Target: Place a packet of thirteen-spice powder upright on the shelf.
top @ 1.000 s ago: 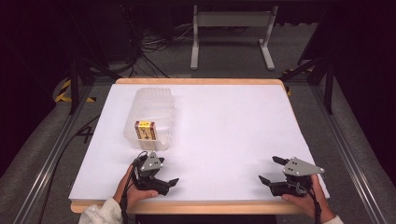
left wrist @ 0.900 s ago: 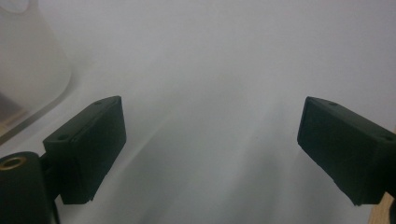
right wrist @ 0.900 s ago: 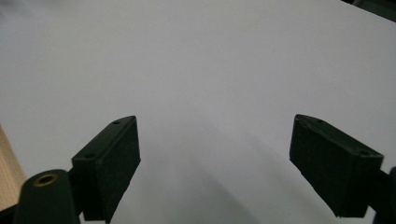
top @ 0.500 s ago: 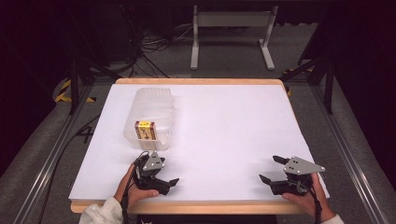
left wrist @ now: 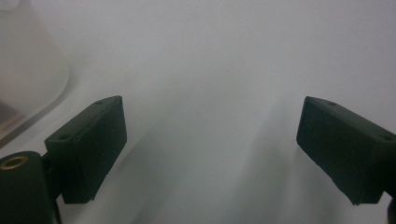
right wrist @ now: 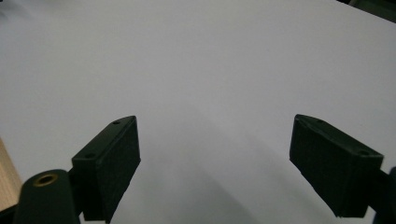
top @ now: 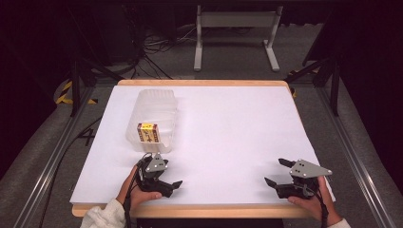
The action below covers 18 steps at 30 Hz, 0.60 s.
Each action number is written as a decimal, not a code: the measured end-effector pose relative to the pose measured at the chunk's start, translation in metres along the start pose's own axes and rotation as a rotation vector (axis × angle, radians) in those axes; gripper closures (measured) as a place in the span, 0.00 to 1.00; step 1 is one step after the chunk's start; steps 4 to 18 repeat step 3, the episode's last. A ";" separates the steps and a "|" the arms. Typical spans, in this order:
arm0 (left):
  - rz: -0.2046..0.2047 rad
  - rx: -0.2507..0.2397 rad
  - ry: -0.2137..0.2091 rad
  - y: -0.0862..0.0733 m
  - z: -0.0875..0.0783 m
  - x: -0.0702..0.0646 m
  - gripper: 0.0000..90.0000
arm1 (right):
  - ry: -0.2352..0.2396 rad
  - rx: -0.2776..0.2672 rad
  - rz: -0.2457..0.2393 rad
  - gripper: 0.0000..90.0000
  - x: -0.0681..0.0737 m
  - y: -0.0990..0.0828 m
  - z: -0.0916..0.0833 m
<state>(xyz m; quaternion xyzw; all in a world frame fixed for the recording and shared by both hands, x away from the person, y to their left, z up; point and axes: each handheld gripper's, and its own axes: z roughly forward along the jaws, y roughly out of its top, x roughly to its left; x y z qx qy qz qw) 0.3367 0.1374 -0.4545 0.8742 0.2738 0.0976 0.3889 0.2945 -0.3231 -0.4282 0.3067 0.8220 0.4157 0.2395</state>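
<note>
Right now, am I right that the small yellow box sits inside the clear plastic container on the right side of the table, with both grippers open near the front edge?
Not quite: the clear plastic container with the small yellow box sits on the table's left side, as the high view shows. The left gripper and right gripper are indeed open near the front edge.

- The worktop [top: 285, 84] is a pale wooden board, its edge bare along the far and near sides.
- A white sheet [top: 228, 137] lies flat on it and covers nearly the whole top.
- A clear plastic tub [top: 154, 109] stands on the sheet at the far left, with a small yellow box [top: 148, 133] in its near end.
- The left gripper [top: 164, 178] and right gripper [top: 280, 173] rest at the near edge, well apart.
</note>
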 end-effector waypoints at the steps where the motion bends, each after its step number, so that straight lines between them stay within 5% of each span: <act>1: 0.001 0.000 -0.001 0.000 0.000 0.000 0.10 | 0.001 -0.004 0.003 0.19 0.000 0.000 0.000; 18: 0.000 0.001 -0.001 0.000 0.000 -0.001 0.10 | 0.001 -0.005 0.001 0.19 0.000 0.000 0.000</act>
